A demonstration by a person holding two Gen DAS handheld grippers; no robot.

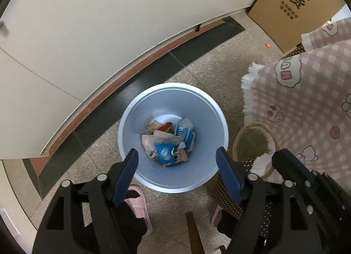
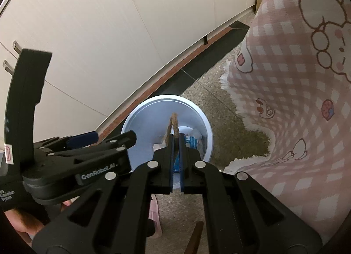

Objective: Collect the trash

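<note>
- One round pale-blue plastic trash bin (image 1: pixel 173 137) stands on the speckled stone floor (image 1: pixel 210 69), just beside the long cream cabinet front (image 1: pixel 87 23).
- In the bottom of that bin lies a heap of crumpled wrappers (image 1: pixel 169 142), blue, white and red ones; too tangled to count.
- The left tool (image 1: pixel 177 161) hovers right over the bin mouth, its two blue-padded fingers (image 1: pixel 126 177) spread wide apart, nothing between them.
- The right tool (image 2: pixel 176 144) has its two fingers pressed together, clamped on one brown woven loop handle (image 2: pixel 172 125) that sticks up past the tips.
- One pink checked cloth with cartoon prints (image 1: pixel 307 100) drapes down on the right, fringe touching the floor.
- One cardboard box with black characters (image 1: pixel 294 6) leans at the back.
- One pink slipper (image 1: pixel 140 205) sits below the bin.
</note>
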